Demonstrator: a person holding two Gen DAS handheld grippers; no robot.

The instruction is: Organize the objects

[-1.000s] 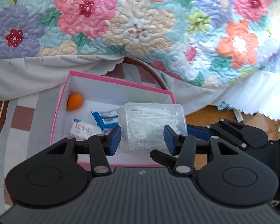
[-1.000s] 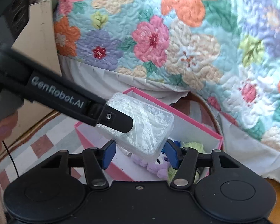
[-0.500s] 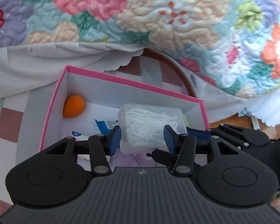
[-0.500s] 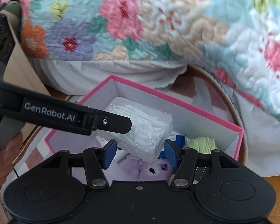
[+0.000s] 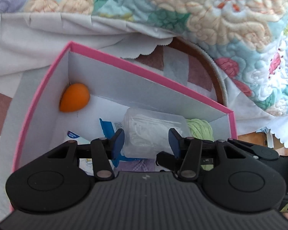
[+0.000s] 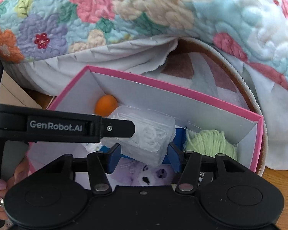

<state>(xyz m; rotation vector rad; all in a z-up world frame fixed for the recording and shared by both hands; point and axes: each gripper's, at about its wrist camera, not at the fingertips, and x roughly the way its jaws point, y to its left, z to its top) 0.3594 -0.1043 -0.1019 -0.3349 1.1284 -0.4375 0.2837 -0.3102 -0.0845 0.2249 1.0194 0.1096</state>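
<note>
Left wrist view. My left gripper point(image 5: 146, 140) sits low centre of the frame, its blue pads on either side of the clear plastic box of white floss picks point(image 5: 153, 132). The pads look pressed to the box's sides; I read this as a firm grasp. The box hangs inside the pink-rimmed white cardboard box point(image 5: 124, 62), which fills the middle of the frame. In its far left corner lies an orange egg-shaped sponge point(image 5: 74, 99). A ball of pale green yarn point(image 5: 199, 128) sits right of the picks box, near the right wall. A blue-and-white packet point(image 5: 107, 128) shows left of the clear box. The right gripper's black finger point(image 5: 255, 149) pokes in at lower right. A floral quilted bedspread point(image 5: 201, 9) covers the top of the frame.

Right wrist view. My right gripper point(image 6: 144, 156) sits low centre, pads spread wider than the clear box, which lies between them; a gap shows at each pad, so I read it as released. The left gripper's black finger marked GenRobot.AI point(image 6: 67, 127) crosses from the left edge and ends on the clear box. Below it a purple plush toy point(image 6: 144, 176) lies on the pink box's floor. Green yarn at right, orange sponge at the back corner.
</note>
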